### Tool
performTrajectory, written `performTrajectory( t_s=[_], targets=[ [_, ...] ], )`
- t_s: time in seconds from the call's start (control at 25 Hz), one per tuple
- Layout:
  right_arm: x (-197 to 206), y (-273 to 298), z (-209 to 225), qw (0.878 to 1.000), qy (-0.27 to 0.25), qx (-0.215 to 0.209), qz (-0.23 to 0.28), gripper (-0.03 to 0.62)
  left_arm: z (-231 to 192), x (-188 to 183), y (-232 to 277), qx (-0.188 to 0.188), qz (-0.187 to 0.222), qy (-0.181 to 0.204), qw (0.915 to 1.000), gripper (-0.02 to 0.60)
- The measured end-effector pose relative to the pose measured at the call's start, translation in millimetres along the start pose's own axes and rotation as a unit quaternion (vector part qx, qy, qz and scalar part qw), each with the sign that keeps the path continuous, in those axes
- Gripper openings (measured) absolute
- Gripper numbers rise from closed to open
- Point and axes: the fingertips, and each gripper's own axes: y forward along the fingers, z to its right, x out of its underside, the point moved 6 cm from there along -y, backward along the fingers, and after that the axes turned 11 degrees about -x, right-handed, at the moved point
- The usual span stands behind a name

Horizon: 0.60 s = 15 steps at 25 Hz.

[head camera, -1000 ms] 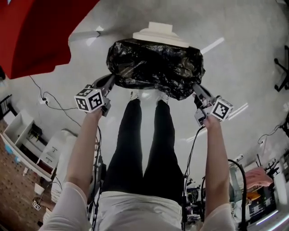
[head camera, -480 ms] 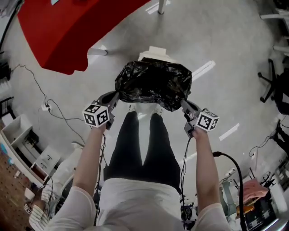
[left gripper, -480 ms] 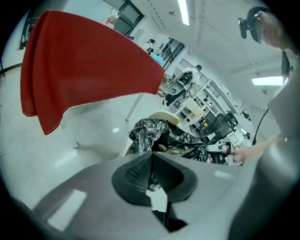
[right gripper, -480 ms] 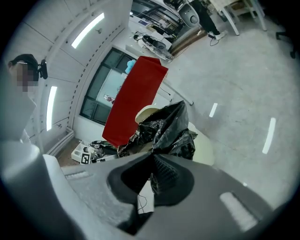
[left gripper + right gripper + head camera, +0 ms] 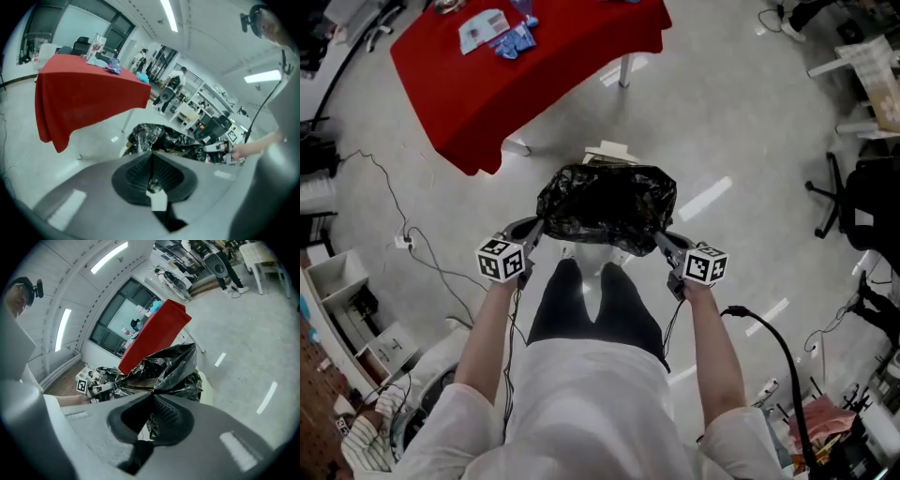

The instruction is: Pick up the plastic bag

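A crumpled black plastic bag [image 5: 605, 204] hangs stretched between my two grippers, over the person's legs and feet. My left gripper [image 5: 540, 223] is shut on the bag's left edge and my right gripper [image 5: 659, 236] on its right edge. In the left gripper view the closed jaws pinch a fold of the bag [image 5: 159, 136], with the right gripper [image 5: 220, 147] across from it. The right gripper view shows the bag [image 5: 173, 364] bunched just past the shut jaws. A cream-white bin [image 5: 609, 152] peeks out beyond the bag on the floor.
A table with a red cloth [image 5: 534, 66] stands ahead, with blue packets [image 5: 502, 36] on it. Cables [image 5: 403, 239] run over the floor at left beside white shelving [image 5: 337, 281]. An office chair [image 5: 853, 202] stands at right and a black hose [image 5: 783, 356] curves at lower right.
The head view has pulled back, so the red table top now shows. The two grippers have come closer together with the bag still held between them.
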Motion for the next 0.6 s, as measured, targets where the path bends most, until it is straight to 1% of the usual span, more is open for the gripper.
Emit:
performTrajectory(
  t_s=[0.16, 0.32, 0.48, 0.6],
  targets=[
    [-6.8, -23.1, -42.1, 0.999, -0.044, -0.012, -0.021, 0.003, 30.3, -15.5, -39.2, 0.003, 0.013, 0.014, 0.9998, 0.006],
    [-12.2, -45.3, -77.5, 0.996, -0.082, -0.022, -0.027, 0.003, 57.1, -28.6, -77.6, 0.009, 0.035, 0.026, 0.999, 0.006],
    [-18.1, -68.0, -116.1, 0.993, -0.11, -0.032, -0.011, 0.003, 75.9, -38.0, -119.2, 0.015, 0.063, 0.036, 0.9973, 0.006],
    [-22.2, -86.8, -142.3, 0.992, -0.123, -0.036, 0.018, 0.003, 85.1, -44.2, -148.1, 0.022, 0.086, 0.036, 0.9954, 0.006]
  ],
)
